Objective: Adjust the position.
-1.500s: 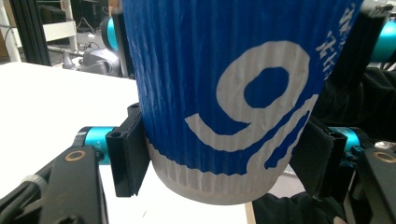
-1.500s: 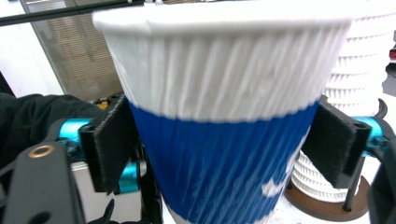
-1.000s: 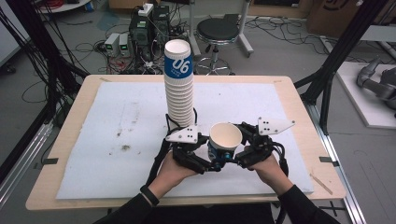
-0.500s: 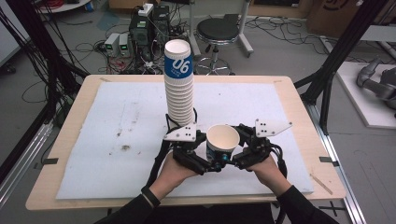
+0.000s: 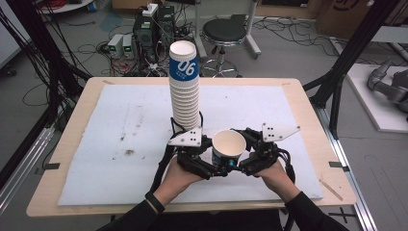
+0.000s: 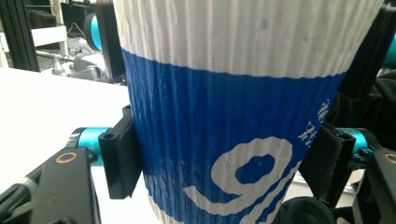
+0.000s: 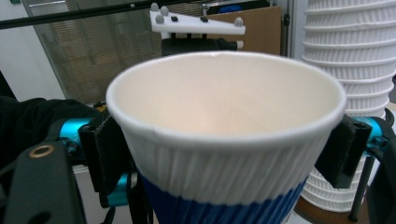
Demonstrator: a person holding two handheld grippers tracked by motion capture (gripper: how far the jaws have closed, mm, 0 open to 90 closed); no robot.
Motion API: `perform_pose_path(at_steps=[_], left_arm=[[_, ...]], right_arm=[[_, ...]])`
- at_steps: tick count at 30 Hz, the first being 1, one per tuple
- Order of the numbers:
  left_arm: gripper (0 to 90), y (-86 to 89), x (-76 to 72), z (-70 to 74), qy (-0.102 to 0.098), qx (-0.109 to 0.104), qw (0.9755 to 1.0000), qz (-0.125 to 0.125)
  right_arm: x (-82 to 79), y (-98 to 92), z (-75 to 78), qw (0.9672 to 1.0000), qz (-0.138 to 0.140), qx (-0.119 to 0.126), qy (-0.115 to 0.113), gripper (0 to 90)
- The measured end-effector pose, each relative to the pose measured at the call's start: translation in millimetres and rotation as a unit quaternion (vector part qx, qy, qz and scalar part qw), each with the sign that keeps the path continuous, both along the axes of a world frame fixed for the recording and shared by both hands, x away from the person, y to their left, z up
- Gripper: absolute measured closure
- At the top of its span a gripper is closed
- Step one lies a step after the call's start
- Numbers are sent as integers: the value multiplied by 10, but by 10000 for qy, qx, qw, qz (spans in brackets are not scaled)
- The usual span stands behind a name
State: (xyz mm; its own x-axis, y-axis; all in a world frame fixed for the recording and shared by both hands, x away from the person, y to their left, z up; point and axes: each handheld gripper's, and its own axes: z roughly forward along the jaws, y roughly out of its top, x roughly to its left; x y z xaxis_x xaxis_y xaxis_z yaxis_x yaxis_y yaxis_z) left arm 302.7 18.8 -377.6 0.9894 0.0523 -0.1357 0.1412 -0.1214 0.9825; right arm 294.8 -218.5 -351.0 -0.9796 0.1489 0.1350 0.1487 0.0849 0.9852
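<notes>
On the white foam mat [image 5: 120, 134], both tools [image 5: 219, 169] [image 5: 239, 168] clamp a ribbed paper cup [image 5: 228, 148].

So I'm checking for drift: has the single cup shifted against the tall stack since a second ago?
No. The single cup sits just right of the tall stack's base, as before.

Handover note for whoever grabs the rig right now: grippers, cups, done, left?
Left gripper: jaws have just been closing; pads on the blue lower band of the single cup.
Right gripper: jaws have just been opening a little; pads on the same cup just under its rim.
Single cup: upright, empty, in front of and right of the tall cup stack on the white mat.
Done: one cup stands apart from the stack.
Left: probably to set it down and take the next one.
</notes>
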Motion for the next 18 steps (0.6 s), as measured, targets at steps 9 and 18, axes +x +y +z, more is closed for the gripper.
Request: perform_pose_path(at_steps=[9, 18], left_arm=[[263, -4, 2, -8, -15, -13, 10000, 6], [187, 9, -6, -1, -96, 75, 9998, 130]], right_arm=[[6, -10, 4, 10000, 6, 68, 64, 184], [18, -38, 9, 9999, -84, 54, -22, 194]])
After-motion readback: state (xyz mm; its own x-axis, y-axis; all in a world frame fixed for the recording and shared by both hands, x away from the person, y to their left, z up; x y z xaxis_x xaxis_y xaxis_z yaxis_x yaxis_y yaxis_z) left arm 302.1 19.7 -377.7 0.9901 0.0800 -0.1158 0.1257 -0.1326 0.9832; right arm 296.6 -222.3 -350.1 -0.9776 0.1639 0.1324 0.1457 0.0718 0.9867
